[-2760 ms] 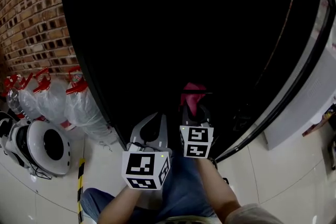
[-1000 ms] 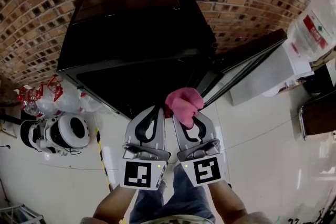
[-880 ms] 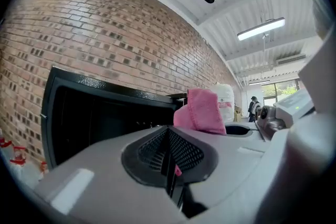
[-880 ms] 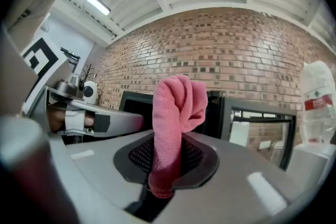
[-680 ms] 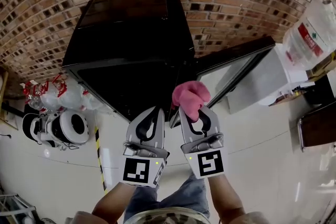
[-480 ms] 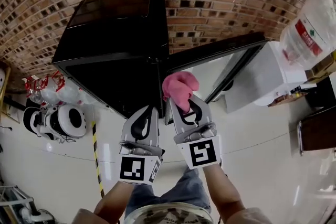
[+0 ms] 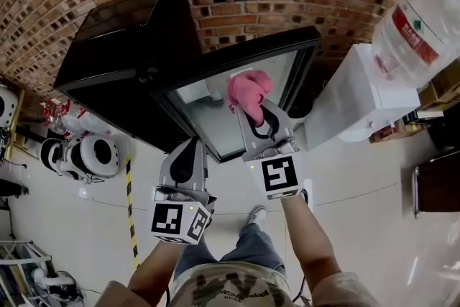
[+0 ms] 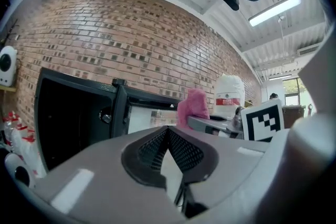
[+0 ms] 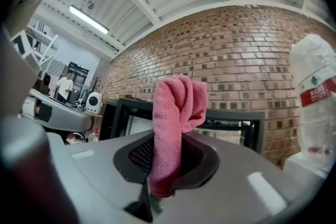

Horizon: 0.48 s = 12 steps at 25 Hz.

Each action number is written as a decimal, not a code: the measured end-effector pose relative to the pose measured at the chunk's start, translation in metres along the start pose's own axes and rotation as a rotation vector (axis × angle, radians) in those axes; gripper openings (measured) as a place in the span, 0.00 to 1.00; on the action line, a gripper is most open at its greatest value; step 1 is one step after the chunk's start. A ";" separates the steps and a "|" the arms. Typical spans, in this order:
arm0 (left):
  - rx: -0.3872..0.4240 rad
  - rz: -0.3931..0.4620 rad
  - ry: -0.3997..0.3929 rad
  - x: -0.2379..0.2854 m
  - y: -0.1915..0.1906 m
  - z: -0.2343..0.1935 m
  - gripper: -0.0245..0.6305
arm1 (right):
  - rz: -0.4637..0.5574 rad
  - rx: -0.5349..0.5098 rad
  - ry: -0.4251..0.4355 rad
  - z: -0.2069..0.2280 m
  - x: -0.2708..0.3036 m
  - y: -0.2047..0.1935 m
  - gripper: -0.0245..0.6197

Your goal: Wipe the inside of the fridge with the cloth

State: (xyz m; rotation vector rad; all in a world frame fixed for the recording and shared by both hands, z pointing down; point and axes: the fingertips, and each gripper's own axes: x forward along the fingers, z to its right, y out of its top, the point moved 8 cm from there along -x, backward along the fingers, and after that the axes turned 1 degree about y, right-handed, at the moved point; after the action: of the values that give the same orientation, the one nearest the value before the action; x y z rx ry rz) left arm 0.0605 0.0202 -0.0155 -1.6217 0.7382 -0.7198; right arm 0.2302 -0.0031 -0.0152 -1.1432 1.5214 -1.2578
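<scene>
Cloth (image 7: 246, 91), pink and bunched, stands out of the tips of the right claw (image 7: 253, 113) in the head view, with the fridge (image 7: 115, 72) ahead to that claw's left and its glass door (image 7: 237, 61) swung directly beyond it. In the left gripper view, the left claw (image 8: 168, 132) is pressed together on nothing. In the right gripper view, the jaws pinch only the cloth's lower end, so a hard drag would likely pull it free, and the door may block the reach.

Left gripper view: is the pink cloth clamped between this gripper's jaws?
No, the left gripper has its jaws together with nothing between them; the pink cloth stands off beyond them, held by the right gripper.
</scene>
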 end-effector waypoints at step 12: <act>0.024 -0.066 0.140 0.004 -0.017 0.034 0.06 | -0.031 -0.012 -0.130 0.136 -0.015 -0.033 0.13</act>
State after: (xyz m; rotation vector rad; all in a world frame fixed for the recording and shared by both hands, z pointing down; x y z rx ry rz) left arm 0.0910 0.0397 -0.0034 -1.5915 0.7757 -0.8941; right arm 0.3688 -0.0226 -0.0023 -1.2370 1.4211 -1.1727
